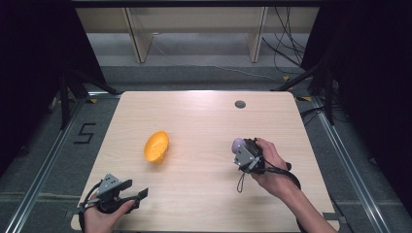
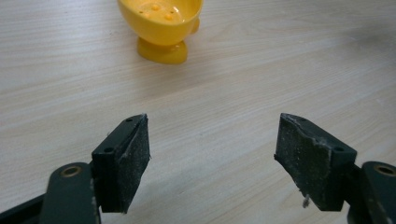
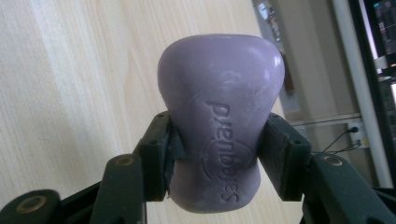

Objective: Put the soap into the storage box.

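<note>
Since the purple soap bar (image 3: 220,126) is pinched only at its narrow waist by the right claw (image 1: 241,152), right of centre, it could slip or twist loose. At lower left, the left claw (image 1: 131,195) is held open and empty. Mid-frame, a yellow cup (image 1: 156,146) lies tipped on the pale wooden desk (image 1: 204,121). Beyond, grey floor, cables and wooden frames are seen.
</note>
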The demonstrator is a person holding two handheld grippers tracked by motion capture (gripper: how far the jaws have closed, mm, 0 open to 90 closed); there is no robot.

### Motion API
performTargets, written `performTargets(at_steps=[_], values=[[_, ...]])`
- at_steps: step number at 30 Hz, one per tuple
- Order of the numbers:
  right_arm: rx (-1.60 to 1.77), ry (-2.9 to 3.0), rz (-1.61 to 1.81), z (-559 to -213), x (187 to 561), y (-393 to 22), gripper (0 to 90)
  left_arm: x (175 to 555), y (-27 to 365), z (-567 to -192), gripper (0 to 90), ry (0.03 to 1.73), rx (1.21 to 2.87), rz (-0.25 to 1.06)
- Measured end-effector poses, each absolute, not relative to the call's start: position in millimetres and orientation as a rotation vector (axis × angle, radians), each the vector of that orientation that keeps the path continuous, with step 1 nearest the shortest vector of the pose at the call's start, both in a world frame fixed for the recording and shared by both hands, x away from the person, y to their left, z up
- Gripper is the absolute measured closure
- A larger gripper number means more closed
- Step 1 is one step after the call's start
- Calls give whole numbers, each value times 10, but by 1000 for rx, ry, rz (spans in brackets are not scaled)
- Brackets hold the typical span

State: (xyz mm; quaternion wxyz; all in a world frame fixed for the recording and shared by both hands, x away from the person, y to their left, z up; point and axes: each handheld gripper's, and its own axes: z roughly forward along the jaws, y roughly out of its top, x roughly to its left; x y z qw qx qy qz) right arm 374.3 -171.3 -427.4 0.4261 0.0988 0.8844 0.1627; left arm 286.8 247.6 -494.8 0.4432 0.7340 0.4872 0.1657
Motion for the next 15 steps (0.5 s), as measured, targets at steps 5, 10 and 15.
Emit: performTargets(at_steps=[5, 10, 15], values=[[242, 2184, 412, -4265, 3633, -1721, 502, 2899, 2428, -4887, 251, 1180, 1789, 377], [244, 2164, 414, -4261, 3526, -1729, 501, 2940, 2366, -4792, 251, 1138, 1783, 369], [211, 2134, 410, -4229, 3368, -1725, 501, 3011, 2215, -4630, 257, 1070, 1805, 367]])
